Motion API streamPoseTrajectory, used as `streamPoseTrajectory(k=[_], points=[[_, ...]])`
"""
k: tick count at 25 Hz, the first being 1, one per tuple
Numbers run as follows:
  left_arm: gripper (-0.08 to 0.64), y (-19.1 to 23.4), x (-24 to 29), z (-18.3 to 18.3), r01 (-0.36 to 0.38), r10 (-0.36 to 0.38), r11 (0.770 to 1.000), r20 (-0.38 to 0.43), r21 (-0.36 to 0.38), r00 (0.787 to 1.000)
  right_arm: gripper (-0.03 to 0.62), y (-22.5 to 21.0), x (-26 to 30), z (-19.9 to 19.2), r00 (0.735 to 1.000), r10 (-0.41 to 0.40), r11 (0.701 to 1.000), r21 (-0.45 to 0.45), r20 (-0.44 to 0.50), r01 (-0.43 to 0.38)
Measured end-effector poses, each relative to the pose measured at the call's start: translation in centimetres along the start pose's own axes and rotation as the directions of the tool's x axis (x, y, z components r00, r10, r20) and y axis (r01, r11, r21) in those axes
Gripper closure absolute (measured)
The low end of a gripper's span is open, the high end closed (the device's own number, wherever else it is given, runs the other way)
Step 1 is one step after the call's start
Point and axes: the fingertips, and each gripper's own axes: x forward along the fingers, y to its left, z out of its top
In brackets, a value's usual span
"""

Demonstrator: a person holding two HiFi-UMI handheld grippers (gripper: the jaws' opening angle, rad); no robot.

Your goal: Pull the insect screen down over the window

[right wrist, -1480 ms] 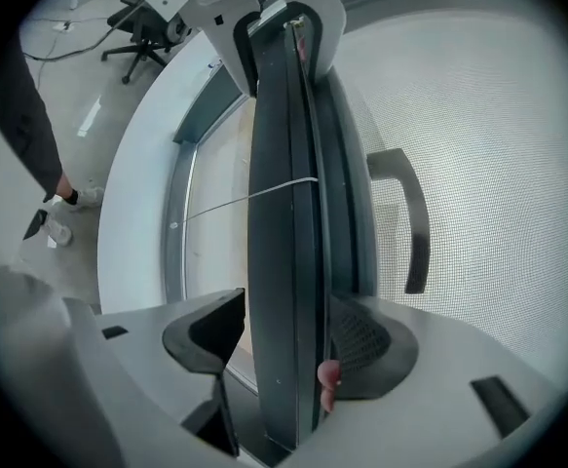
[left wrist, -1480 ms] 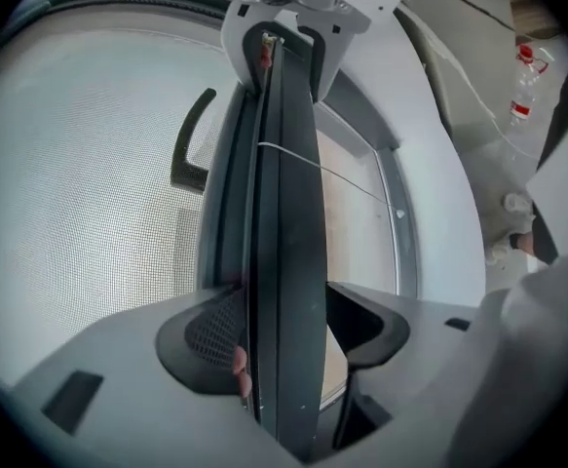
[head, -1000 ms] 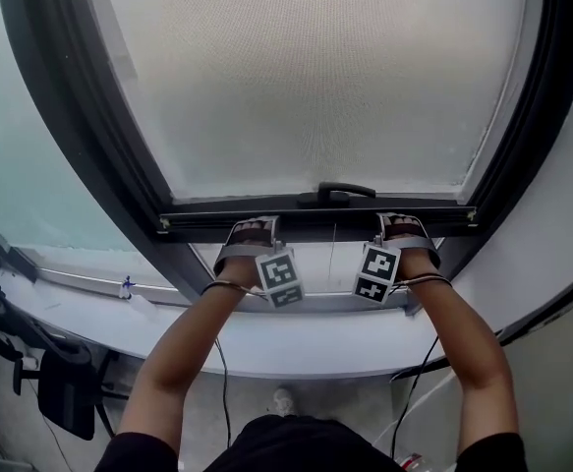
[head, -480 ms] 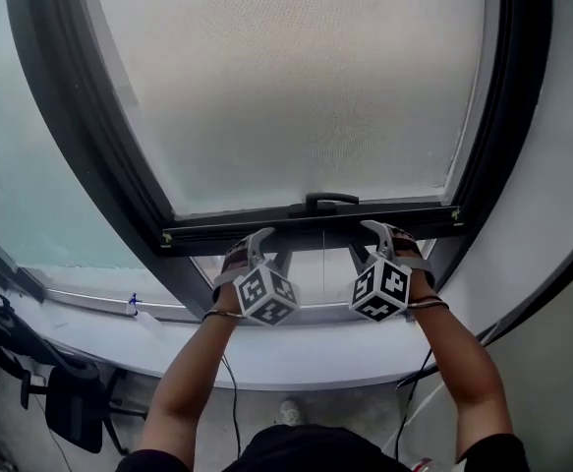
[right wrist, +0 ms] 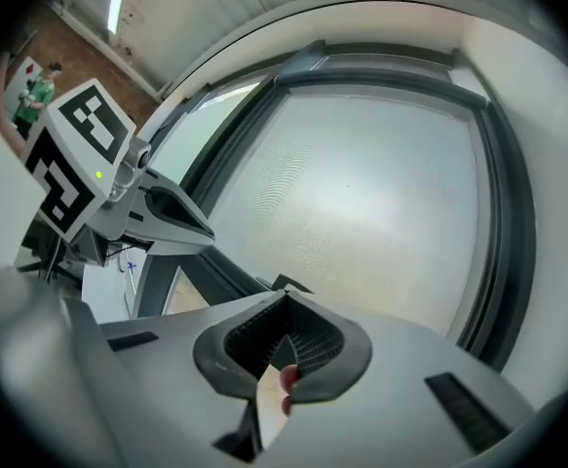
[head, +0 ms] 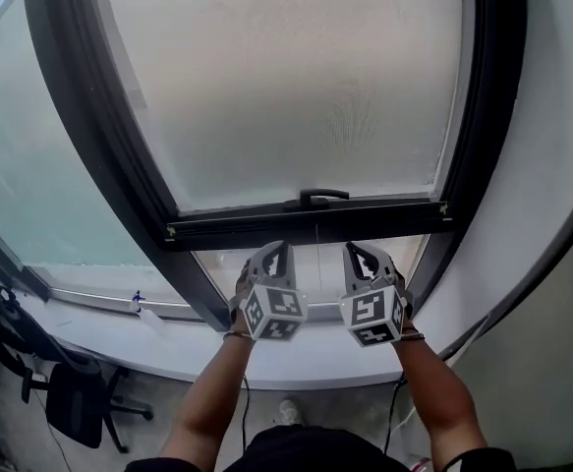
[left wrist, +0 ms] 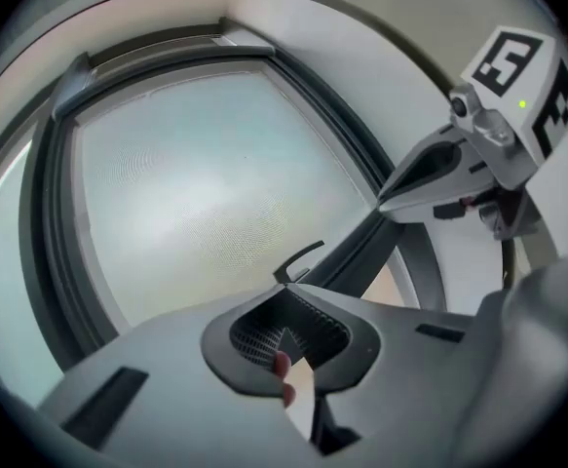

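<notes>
Nearest, at the bottom of the head view, two bare forearms point(head: 207, 391) rise over a black swivel chair point(head: 70, 401) on the floor at the left and a broad white sill point(head: 168, 340). They carry the left gripper point(head: 274, 254) and the right gripper point(head: 357, 254) side by side, a narrow space between them, their marker cubes facing the camera. Each gripper's jaws have just been closing and now stand fully together with nothing caught between them. Only the gripper views make that plain, since there the ribbed dark pads meet at a point, while the head view shows just two grey wedges. The left gripper view also catches the right gripper from the side, its jaws pressed into one beak. Just beyond the tips, apart from them, runs the dark bottom bar point(head: 306, 226) of the pale mesh insect screen point(head: 286, 87), with a black handle point(head: 322, 198) on its middle. The screen covers most of the opening, and its bar stops short of the sill, so a low pale strip point(head: 404, 254) stays uncovered beneath it. The dark metal window frame point(head: 99, 146) hems the screen on both sides; its left post slants down close beside the left gripper, while the right gripper has more free room towards the right post. Farther left lies a fixed frosted pane point(head: 21, 165). The right gripper view alone shows a brick wall point(right wrist: 40, 42) and a ceiling light strip point(right wrist: 118, 3) far to the left.
</notes>
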Motion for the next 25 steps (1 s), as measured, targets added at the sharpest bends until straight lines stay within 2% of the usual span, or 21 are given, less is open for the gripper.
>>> streamPoseTrajectory(k=[2, 5, 9, 15, 20, 25], points=[[0.557, -0.3, -1.2, 0.1, 0.007, -0.005, 0.995, 0.018, -0.104, 1.0, 0.586, 0.1, -1.0, 0.1, 1.0, -0.004, 0.998, 0.063, 0.006, 0.004], [0.557, -0.9, -3.0, -0.3, 0.023, -0.015, 0.966, 0.032, -0.256, 0.999, 0.586, 0.1, -2.6, -0.3, 1.0, -0.023, 0.978, 0.208, 0.007, 0.021], [0.557, -1.0, -5.3, -1.4, -0.004, 0.011, 0.925, 0.014, -0.38, 1.0, 0.586, 0.8, -4.6, -0.8, 0.999, -0.039, 0.941, 0.337, 0.007, 0.034], [0.557, -1.4, -8.3, -3.1, -0.007, 0.011, 0.871, 0.007, -0.492, 1.0, 0.586, 2.8, -6.7, -2.5, 0.999, -0.036, 0.915, 0.4, -0.036, 0.047], [0.557, -1.7, -10.8, -3.8, 0.011, 0.003, 0.854, 0.026, -0.52, 1.0, 0.586, 5.4, -8.0, -2.0, 0.999, -0.028, 0.901, 0.432, -0.035, 0.04], [0.557, -1.8, -13.6, -5.3, 0.028, -0.008, 0.836, 0.039, -0.548, 0.999, 0.586, 7.6, -9.9, -0.8, 0.998, -0.053, 0.904, 0.423, -0.025, 0.058]])
